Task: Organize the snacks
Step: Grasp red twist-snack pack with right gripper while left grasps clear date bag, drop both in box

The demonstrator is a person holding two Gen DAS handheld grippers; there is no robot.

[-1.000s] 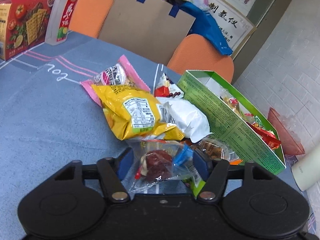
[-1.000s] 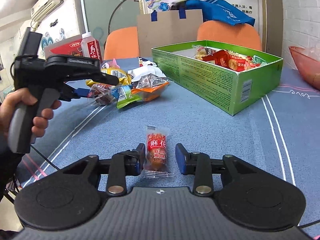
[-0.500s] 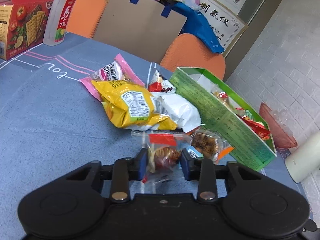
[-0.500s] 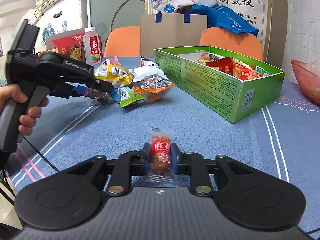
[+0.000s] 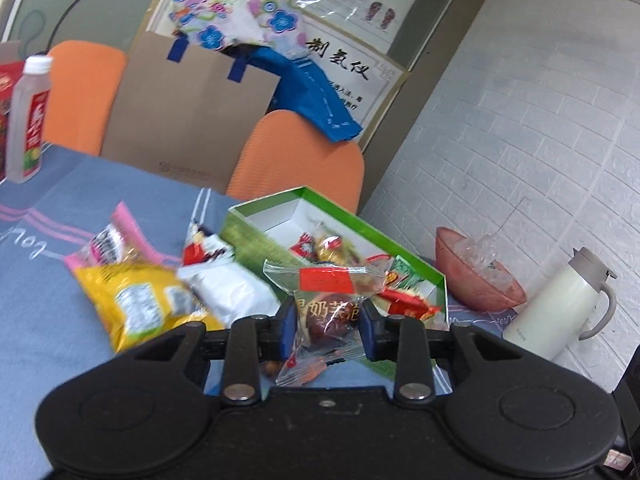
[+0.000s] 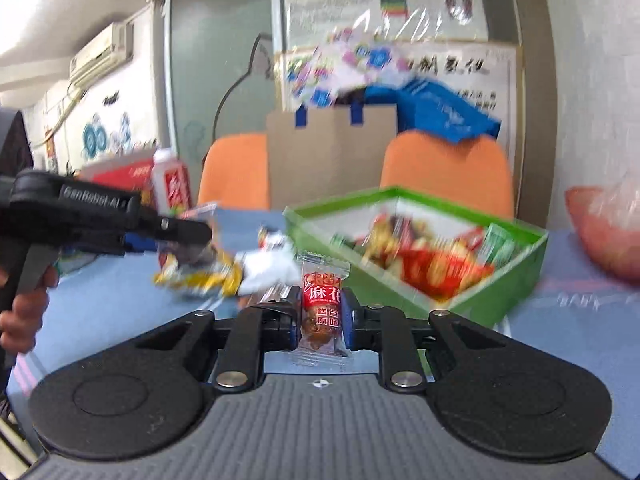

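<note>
Two snacks are in hand. The date candy (image 5: 329, 320), a dark red-brown piece in a clear wrapper w/ a red band across the top, sits pinched between the blue pads of the left gripper (image 5: 329, 326); the jaws stand fairly narrow, pressed on its sides, wrapper ends sticking out above & below. The mahua twist snack (image 6: 322, 312), a brown piece in a clear wrapper w/ a red label, is clamped upright in the right gripper (image 6: 321, 316), jaws closed tight on it. Both are held above the blue tablecloth (image 5: 48, 312), clear of the cloth.

Just beyond both grippers is the green box (image 5: 420, 270), open-topped w/ a white inside, already holding a heap of red, yellow & green wrapped snacks; in the left wrist view the date candy overlaps its near wall.

Left of the box lies the loose pile: a yellow chip bag (image 5: 136, 304), a white packet (image 5: 228, 292) touching it, a pink-edged packet (image 5: 108, 240) behind, & a red-and-white packet (image 5: 204, 246) beside the box's corner.

Right of the box is a pink bowl (image 5: 476, 280) w/ clear plastic inside, then a cream thermos jug (image 5: 560, 308) near the white brick wall. Far left, a drink bottle (image 5: 30, 120) w/ a red label stands upright. Behind the table: two orange chairs (image 5: 300, 160), a cardboard sheet (image 5: 192, 112) w/ blue tape.

In the right wrist view a person's hand (image 6: 22, 312) grips the left gripper's handle; much of that view is blurred.
</note>
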